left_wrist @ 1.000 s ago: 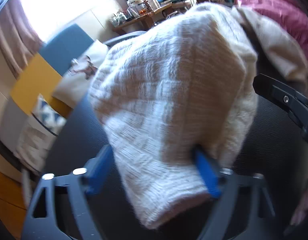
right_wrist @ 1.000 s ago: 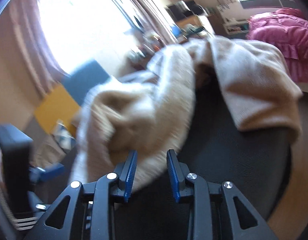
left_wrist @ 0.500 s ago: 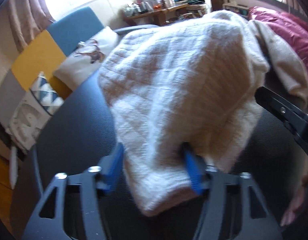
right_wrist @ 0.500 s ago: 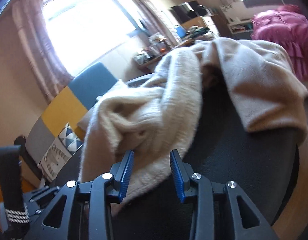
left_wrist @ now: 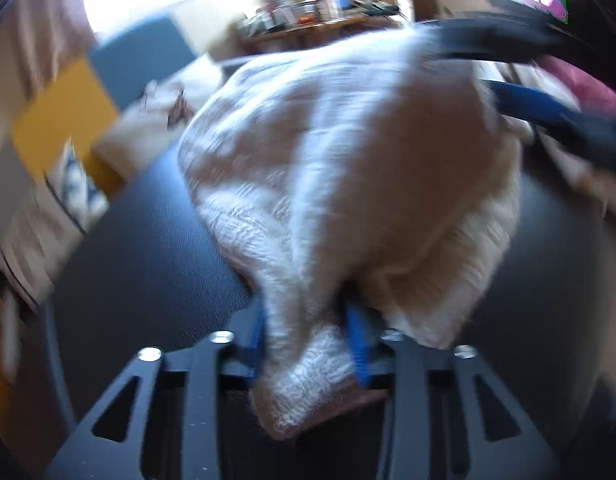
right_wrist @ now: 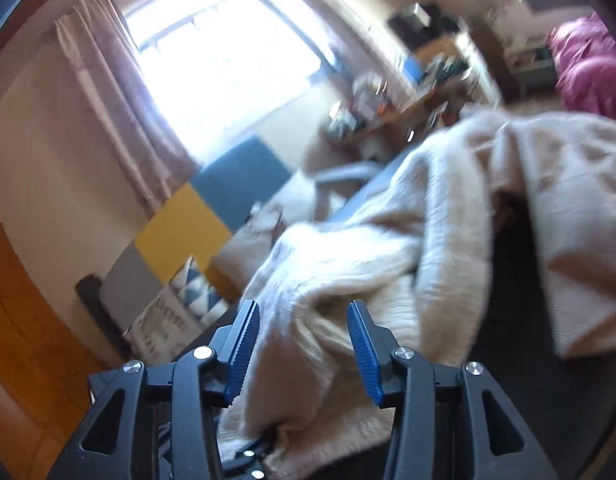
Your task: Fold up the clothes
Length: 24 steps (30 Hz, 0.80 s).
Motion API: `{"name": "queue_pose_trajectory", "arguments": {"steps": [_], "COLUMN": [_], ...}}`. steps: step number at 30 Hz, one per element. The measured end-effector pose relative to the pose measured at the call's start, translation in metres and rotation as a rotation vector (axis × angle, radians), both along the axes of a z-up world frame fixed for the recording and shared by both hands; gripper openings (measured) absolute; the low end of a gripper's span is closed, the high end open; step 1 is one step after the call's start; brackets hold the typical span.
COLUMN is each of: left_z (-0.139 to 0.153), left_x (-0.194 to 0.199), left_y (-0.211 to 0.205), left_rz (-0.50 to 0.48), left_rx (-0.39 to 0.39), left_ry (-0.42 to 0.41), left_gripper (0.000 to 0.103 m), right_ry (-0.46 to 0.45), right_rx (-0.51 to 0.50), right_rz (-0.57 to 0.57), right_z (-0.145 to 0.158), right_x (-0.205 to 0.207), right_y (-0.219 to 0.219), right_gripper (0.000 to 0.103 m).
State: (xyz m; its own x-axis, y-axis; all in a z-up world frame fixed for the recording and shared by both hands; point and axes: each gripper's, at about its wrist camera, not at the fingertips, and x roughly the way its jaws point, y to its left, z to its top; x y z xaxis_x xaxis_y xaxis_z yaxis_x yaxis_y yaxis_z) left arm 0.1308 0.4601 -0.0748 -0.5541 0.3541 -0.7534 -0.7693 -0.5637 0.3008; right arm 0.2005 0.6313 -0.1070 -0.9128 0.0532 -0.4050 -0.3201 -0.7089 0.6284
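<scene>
left tool (left_wrist: 308,340) jaws closing on cloth, right tool (right_wrist: 304,344) jaws opening

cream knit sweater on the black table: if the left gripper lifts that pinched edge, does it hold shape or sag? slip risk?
The cream knit sweater will probably sag: it already drapes in soft folds on the black table. The fuzzy, thick knit bunched between the closing left gripper pads likely resists slipping. The right gripper is opening, knit between its jaws, so most of the weight may hang from one point.
</scene>
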Motion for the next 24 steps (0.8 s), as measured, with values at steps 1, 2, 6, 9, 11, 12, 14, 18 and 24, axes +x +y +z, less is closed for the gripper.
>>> {"name": "queue_pose_trajectory", "arguments": {"steps": [1, 2, 6, 9, 11, 12, 14, 18, 24], "left_z": [0.000, 0.002, 0.020, 0.044, 0.060, 0.064, 0.074, 0.097, 0.135], "left_x": [0.002, 0.003, -0.019, -0.025, -0.029, -0.030, -0.032, -0.023, -0.030], "left_y": [0.001, -0.002, -0.024, -0.054, -0.078, -0.087, -0.109, -0.156, -0.222], "left_rz": [-0.008, -0.011, 0.053, 0.098, 0.136, 0.150, 0.183, 0.247, 0.336], "left_rx": [-0.015, -0.016, 0.058, 0.134, 0.203, 0.226, 0.275, 0.369, 0.489], "left_ry": [0.017, 0.016, -0.061, -0.043, -0.050, -0.053, -0.051, 0.004, 0.065], "left_gripper": [0.027, 0.026, 0.020, 0.019, 0.019, 0.019, 0.019, 0.019, 0.019], "right_ry": [-0.050, -0.091, -0.019, 0.036, 0.049, 0.064, 0.099, 0.158, 0.232], "right_rx": [-0.039, -0.072, -0.114, -0.128, -0.090, -0.083, -0.096, -0.051, -0.008], "right_rz": [0.031, 0.034, 0.068, 0.131, 0.162, 0.175, 0.200, 0.264, 0.362], "right_z": [-0.004, -0.009, -0.007, 0.008, 0.025, 0.031, 0.042, 0.067, 0.106], "right_x": [-0.013, -0.022, -0.034, -0.039, -0.042, -0.042, -0.041, -0.037, -0.043], "right_y": [0.005, 0.010, 0.016, 0.009, -0.007, -0.014, -0.026, -0.058, -0.108], "right_gripper": [0.047, 0.046, 0.013, 0.013, 0.013, 0.013, 0.013, 0.013, 0.013]}}
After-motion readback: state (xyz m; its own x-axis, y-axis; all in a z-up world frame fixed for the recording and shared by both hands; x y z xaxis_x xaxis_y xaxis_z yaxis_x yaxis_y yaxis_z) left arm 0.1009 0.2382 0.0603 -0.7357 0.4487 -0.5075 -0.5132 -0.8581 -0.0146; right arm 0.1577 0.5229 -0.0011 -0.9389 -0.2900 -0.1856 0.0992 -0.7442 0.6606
